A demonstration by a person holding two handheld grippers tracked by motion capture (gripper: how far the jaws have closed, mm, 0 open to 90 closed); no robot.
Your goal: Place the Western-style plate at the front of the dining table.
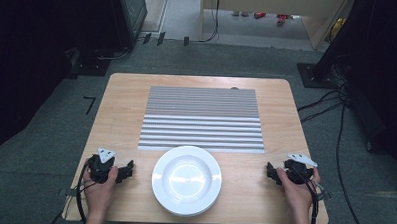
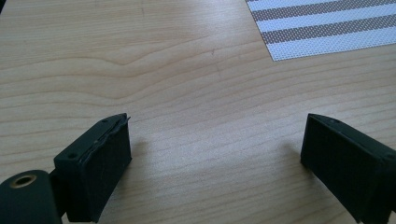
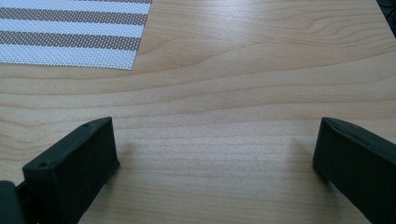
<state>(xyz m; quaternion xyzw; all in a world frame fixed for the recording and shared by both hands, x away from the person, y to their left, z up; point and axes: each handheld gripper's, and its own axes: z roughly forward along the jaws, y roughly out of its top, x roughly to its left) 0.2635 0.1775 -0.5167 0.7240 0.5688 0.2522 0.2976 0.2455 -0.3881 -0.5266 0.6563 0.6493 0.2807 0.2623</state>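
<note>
White plate (image 1: 186, 179) between left gripper (image 1: 126, 171) and right gripper (image 1: 270, 172), both jaws wide, empty, on table (image 1: 121, 114)

Left gripper (image 1: 130, 170) black with a grey three-cornered plate at its 12 o'clock, black cable looping toward 7 o'clock, right gripper (image 1: 270, 173) black, pale plate on top, blocky matte jaws with small screw holes

The left gripper (image 1: 127, 170) rests low, jaws spread wide and empty. The right gripper (image 1: 270, 172) mirrors it, jaws apart.
</note>
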